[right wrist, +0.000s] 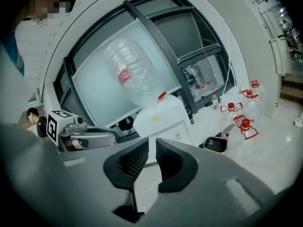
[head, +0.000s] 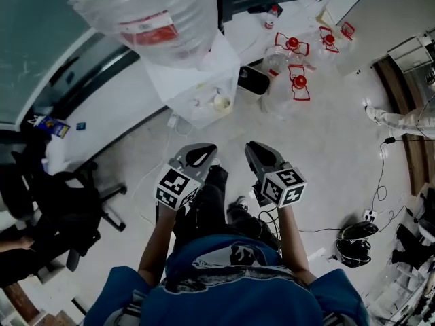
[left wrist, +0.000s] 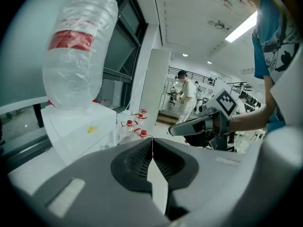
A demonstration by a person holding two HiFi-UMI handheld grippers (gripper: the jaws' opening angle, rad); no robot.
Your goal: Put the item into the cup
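I see no loose item. A small pale cup-like thing (head: 221,102) sits on the ledge of a white water dispenser (head: 197,73), but it is too small to be sure. My left gripper (head: 197,156) (left wrist: 152,140) is held at waist height over the floor, short of the dispenser; its jaws meet at the tips with nothing in them. My right gripper (head: 262,156) (right wrist: 152,143) is beside it, its jaws a narrow gap apart and empty. Each gripper shows in the other's view: the right gripper (left wrist: 199,126) and the left gripper (right wrist: 92,137).
A big plastic-wrapped water bottle (head: 146,15) stands upside down on the dispenser. Several clear jugs with red caps (head: 292,63) and a black bin (head: 253,80) stand to the right. A black office chair (head: 61,209) is at left; cables and a dark helmet-like thing (head: 357,240) lie at right.
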